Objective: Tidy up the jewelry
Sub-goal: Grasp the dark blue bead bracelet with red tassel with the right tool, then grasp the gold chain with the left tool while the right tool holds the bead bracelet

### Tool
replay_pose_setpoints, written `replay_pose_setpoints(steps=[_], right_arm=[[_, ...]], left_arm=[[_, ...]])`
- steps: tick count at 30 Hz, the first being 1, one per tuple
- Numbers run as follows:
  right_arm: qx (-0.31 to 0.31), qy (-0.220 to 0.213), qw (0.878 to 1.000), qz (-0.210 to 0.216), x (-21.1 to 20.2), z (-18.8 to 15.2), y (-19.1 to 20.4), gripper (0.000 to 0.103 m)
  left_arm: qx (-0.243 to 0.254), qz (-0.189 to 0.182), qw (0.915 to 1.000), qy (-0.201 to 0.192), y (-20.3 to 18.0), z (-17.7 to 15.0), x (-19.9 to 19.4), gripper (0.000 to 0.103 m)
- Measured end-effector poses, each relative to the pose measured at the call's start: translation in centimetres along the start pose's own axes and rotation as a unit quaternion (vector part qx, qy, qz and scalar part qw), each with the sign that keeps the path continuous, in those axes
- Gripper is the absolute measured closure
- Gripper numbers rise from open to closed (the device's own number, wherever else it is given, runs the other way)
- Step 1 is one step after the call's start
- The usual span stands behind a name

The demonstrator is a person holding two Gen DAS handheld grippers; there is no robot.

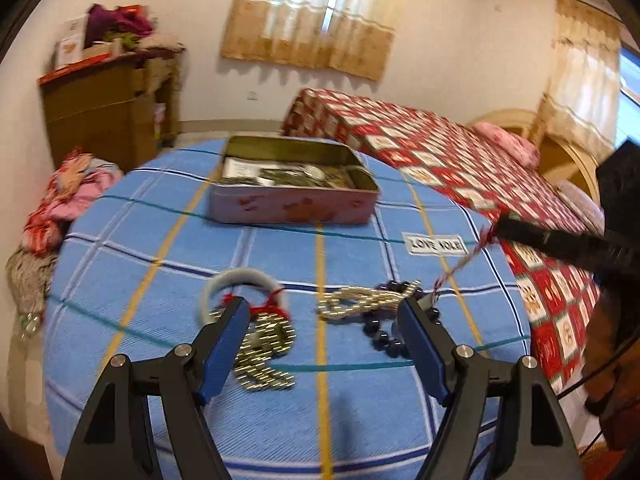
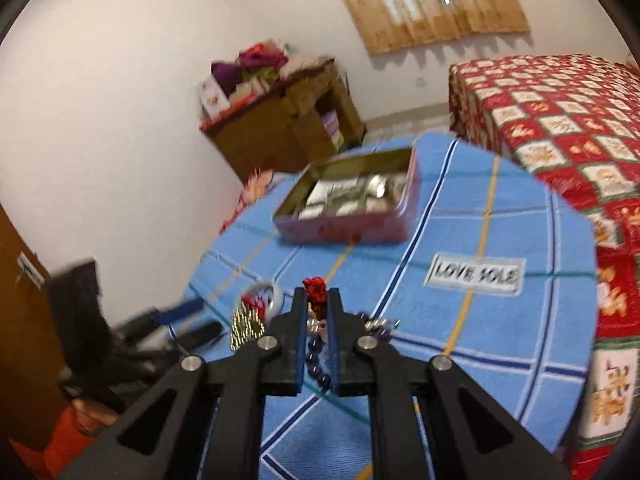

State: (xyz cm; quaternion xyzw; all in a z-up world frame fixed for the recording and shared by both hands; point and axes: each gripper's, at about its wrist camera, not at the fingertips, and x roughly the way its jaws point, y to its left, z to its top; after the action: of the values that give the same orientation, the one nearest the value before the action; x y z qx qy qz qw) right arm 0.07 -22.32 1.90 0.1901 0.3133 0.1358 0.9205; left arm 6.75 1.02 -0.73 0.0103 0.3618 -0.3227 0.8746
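Jewelry lies on a blue checked cloth (image 1: 280, 420). A white bangle with red thread (image 1: 240, 282), a gold bead chain (image 1: 264, 356), a pearl strand (image 1: 356, 300) and a dark bead bracelet (image 1: 384, 340) lie near my open left gripper (image 1: 324, 308). My right gripper (image 2: 316, 300) is shut on a red twisted cord (image 2: 316, 298); the cord (image 1: 460, 262) stretches taut from the pile up to the right gripper's tip (image 1: 504, 228). An open pink tin (image 1: 294, 184) with items inside stands beyond; it also shows in the right wrist view (image 2: 352, 204).
A bed with a red patterned cover (image 1: 460, 160) stands to the right. A brown cabinet (image 1: 104, 112) piled with clothes is at the back left. A "LOVE SOLE" label (image 2: 476, 274) is sewn on the cloth. Clothes (image 1: 68, 196) lie left of the table.
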Motion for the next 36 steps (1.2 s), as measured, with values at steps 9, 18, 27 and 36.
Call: replay_pose_setpoints(steps=[9,18,27,36], right_arm=[[0.014,-0.044,0.999,-0.028,-2.6,1.7,-1.8,0.091],[0.030,-0.033,0.999,-0.017,-1.9,1.3,-3.1,0.091],[0.021,-0.026,0.999,-0.018,-2.1,0.6,-2.4,0.091],[0.034,-0.017,0.999,-0.016,-1.6,0.3,-3.1,0.091]], left_arm=[[0.020,0.017,0.9997,0.001,0.5,0.9,0.5,0.027],[-0.040,0.047,0.9981,0.009,4.9,-1.2,-0.9,0.027],[-0.124,0.031,0.9918,0.005,8.3,1.7,0.6,0.030],[-0.063,0.037,0.9961,0.050,4.7,-1.7,0.4,0.030]])
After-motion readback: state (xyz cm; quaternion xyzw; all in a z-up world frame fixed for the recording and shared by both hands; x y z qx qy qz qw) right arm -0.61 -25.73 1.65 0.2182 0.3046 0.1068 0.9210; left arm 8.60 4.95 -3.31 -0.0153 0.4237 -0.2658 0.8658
